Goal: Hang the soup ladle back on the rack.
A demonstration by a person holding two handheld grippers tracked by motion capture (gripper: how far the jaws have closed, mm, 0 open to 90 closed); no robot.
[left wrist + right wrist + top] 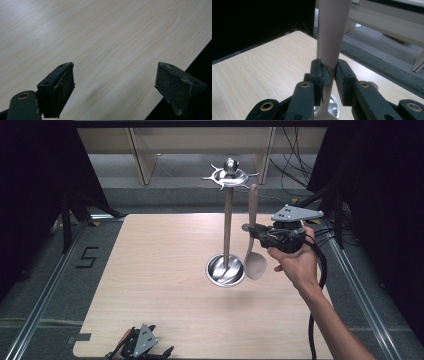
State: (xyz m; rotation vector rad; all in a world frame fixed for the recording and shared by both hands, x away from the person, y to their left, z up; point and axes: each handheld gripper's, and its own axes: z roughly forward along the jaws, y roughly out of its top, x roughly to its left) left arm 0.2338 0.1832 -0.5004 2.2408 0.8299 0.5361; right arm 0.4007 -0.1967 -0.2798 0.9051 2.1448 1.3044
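Tabletop (165, 270) of pale wood grain is seen across the high view, with a metal utensil stand (227, 220) set right of its centre. The stand is made up of a round shiny base dish (225, 270), a thin upright pole, and a crown of hooks (230, 174) topped by a ball. Dark curtains are seen at both sides, and cables (295, 165) are strewn on the floor beyond the far edge.

A beige spoon (252, 237) is held upright just beside the pole, on its right, with the bowl downward and close to the rim of the base dish. Its handle tip is raised to just below the hooks. The spoon is matte and smooth, with a flat handle that narrows toward the bowl.

The right hand-held gripper (250, 230) is clamped on the spoon handle about midway; in the right gripper view (329, 75) both pads are pressed against it. The left hand-held gripper (142, 345) is rested at the near edge of the tabletop, well apart from the stand, and in its own view (115, 85) the jaws are spread wide with nothing between them.
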